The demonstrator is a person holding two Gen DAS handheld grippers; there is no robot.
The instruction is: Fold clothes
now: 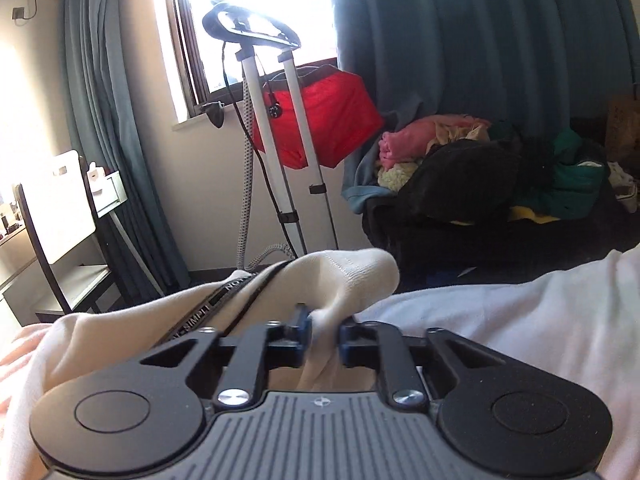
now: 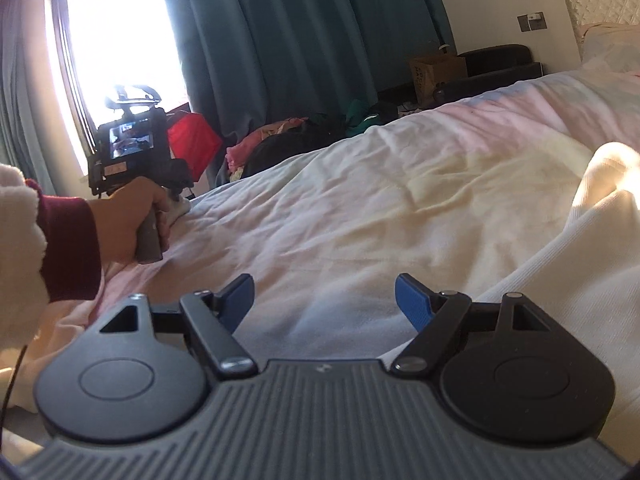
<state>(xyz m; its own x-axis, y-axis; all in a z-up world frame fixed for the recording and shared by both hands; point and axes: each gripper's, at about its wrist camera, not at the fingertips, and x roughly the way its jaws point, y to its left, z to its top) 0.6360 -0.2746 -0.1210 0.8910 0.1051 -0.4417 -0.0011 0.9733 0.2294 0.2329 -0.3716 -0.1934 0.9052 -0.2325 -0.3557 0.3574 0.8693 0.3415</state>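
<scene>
Cream ribbed garment (image 1: 344,280), perhaps a sweater with a black lettered band, lies bunched on the bed sheet (image 2: 360,200), a fold pinched between the left gripper (image 1: 324,330)'s clenched blue pads. Right gripper (image 2: 324,304) hovers over the sheet with jaws spread, grasping nothing. More cream fabric lies just to its right.

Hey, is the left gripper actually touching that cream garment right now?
Touching. The left wrist view shows the left gripper with both blue pads pressed onto a fold of the cream garment pinched between them.
</scene>
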